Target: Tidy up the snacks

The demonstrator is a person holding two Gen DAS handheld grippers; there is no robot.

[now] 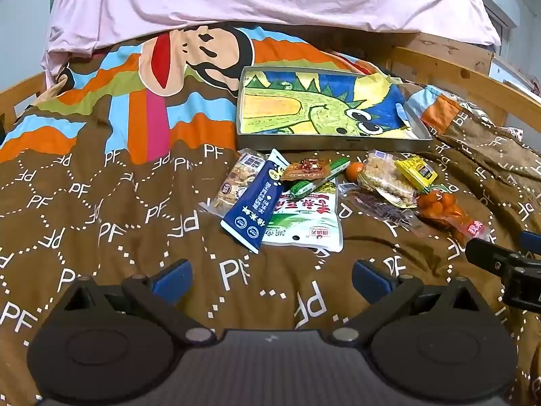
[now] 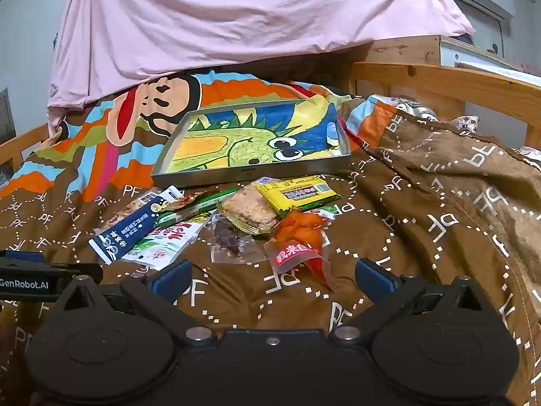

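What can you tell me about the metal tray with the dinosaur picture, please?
The tray is a shallow rectangular pan of dull grey metal with low upright walls. A bright cloth or drawing of a green, spiky dinosaur on blue and yellow lines its floor, its far right corner spilling over the rim. No snacks are in it. It rests slightly tilted on the brown patterned bedspread, just behind the heap of snack packets; whether the nearest packets touch its front wall is unclear. Neither gripper touches it.

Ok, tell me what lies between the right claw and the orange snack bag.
Only bare brown blanket. In the right wrist view the open right claw sits just short of the orange snack bag, whose clear tail points toward it.
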